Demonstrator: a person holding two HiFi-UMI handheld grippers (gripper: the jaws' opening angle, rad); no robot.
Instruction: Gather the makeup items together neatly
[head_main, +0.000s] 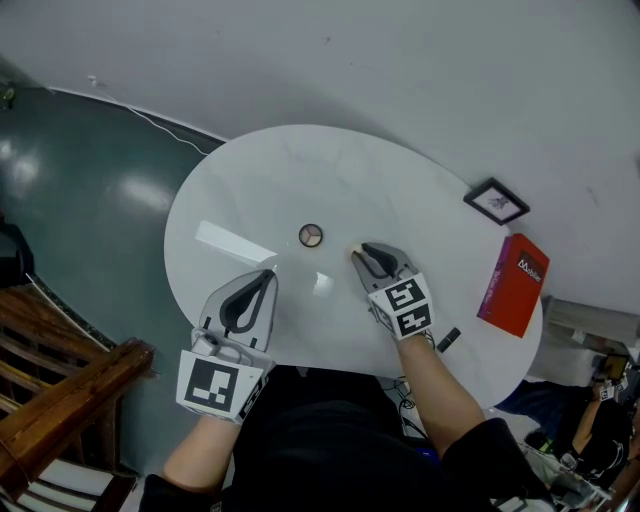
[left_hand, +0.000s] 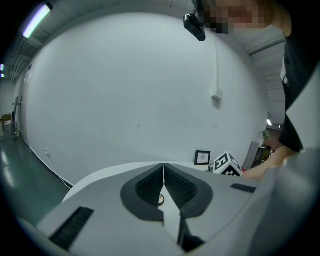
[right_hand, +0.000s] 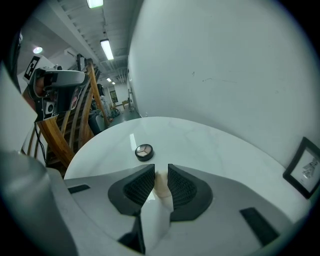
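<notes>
A round compact with a pale segmented top lies near the middle of the round white table. Just to its right, my right gripper is shut on a small beige makeup item, which fills the gap between the pads and rests low over the tabletop. My left gripper hovers at the table's front left, its jaws shut with nothing between them. In the left gripper view the compact peeks out just behind those jaws.
A red book lies at the table's right edge, with a small black-framed picture beyond it. A short black stick lies by my right forearm. Wooden stairs stand to the left.
</notes>
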